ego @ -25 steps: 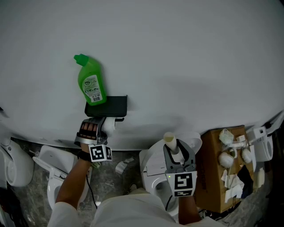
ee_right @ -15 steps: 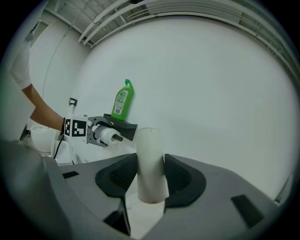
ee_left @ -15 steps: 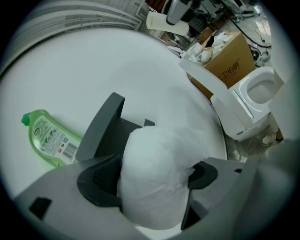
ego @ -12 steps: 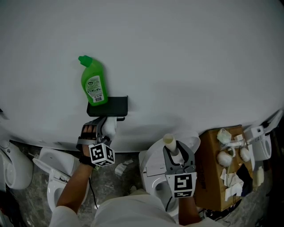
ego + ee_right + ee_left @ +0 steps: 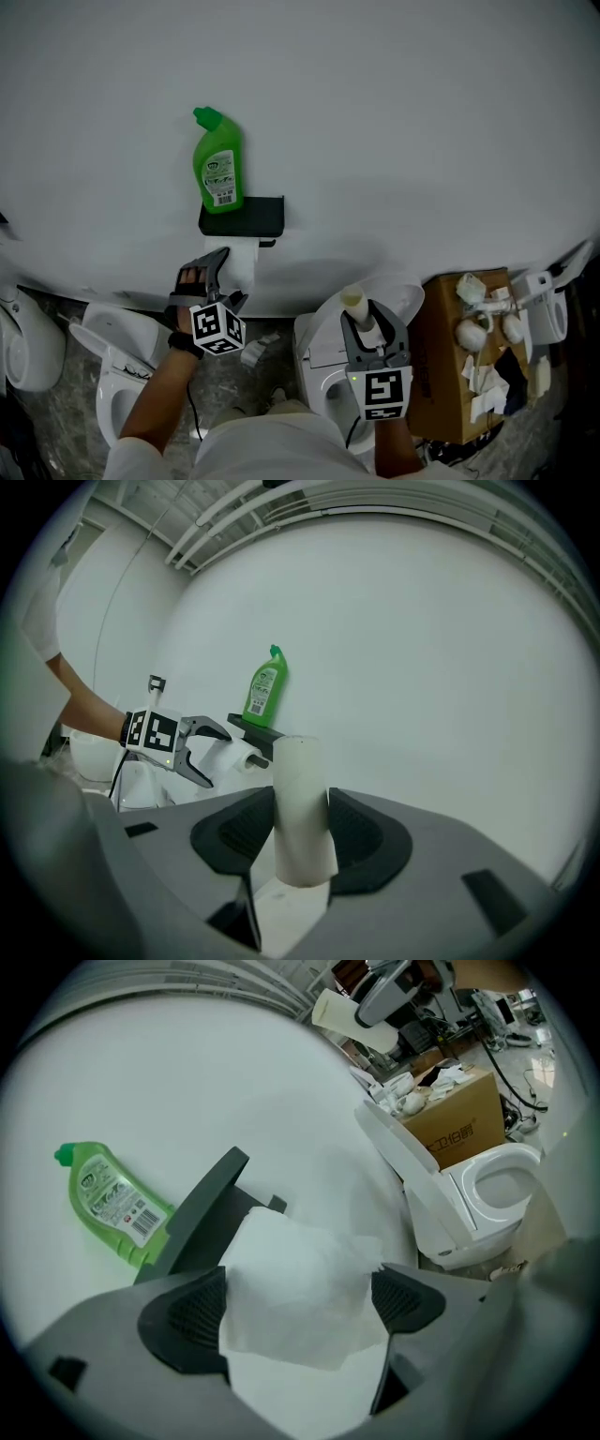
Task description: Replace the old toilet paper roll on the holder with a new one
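Smooth white wall (image 5: pixel 394 122), cylindrical cardboard tube (image 5: pixel 302 799)

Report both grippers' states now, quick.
Left gripper: open, jaws have just been opening; paper roll sits between them, not gripped.
Right gripper: shut on the cardboard tube.

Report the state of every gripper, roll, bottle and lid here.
left gripper: open, jaws just been opening, roll between them, unclamped.
toilet paper roll: on the holder.
right gripper: shut on cardboard tube.
cardboard tube: bare of paper, clamped.
green bottle: upright on holder, capped.
toilet lid: raised.
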The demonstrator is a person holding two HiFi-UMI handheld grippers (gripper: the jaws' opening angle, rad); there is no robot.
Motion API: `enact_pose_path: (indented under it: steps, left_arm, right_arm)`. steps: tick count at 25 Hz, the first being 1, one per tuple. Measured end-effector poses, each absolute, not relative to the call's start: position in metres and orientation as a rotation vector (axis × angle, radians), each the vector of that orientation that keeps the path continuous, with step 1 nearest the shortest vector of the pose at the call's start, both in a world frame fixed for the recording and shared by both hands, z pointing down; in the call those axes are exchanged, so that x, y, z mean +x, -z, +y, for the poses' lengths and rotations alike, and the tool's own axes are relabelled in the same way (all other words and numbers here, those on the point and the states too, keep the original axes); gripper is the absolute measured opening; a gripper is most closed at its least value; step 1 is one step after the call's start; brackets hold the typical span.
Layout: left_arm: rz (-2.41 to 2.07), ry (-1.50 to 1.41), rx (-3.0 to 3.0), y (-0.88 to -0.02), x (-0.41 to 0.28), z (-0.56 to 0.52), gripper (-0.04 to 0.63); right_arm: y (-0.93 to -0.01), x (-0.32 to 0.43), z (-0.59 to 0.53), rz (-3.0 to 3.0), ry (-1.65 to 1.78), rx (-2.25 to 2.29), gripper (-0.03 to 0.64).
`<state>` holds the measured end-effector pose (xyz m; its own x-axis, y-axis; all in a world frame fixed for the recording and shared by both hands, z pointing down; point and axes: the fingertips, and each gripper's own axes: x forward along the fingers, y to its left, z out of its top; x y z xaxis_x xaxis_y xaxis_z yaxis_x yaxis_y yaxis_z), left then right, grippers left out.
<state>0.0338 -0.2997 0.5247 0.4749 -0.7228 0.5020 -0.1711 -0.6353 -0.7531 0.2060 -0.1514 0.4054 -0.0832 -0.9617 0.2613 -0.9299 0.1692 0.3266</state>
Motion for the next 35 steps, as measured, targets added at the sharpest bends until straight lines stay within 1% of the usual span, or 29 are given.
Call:
enact_pose_path:
  steps: [9,23,29,35]
  left_arm:
    - [0.774,1.109,-2.143,-0.537,0.012,-0.281,0.468]
    - [0.946,0.924,-2.330,-0.504,-0.010,-0.279,0.466]
    - [1.050,0.779,-2.449,-0.481,-0.022,-0.277,0.462]
    - [1.194,0.609,-2.546,-0.455,-0.054,-0.272,0.446]
  right_arm:
    - [-0.411,0.203,-0.138,-2.010,0.088,1.797,0.181]
    - [-0.403,0.173,-0.141,-2.047,0.122,1.755,0.181]
    - [-0.404,0.162,-0.143,-2.074,0.126,1.725,0.180]
    - [-0.403,0.147,-0.152,-2.117,0.135,1.681,0.179]
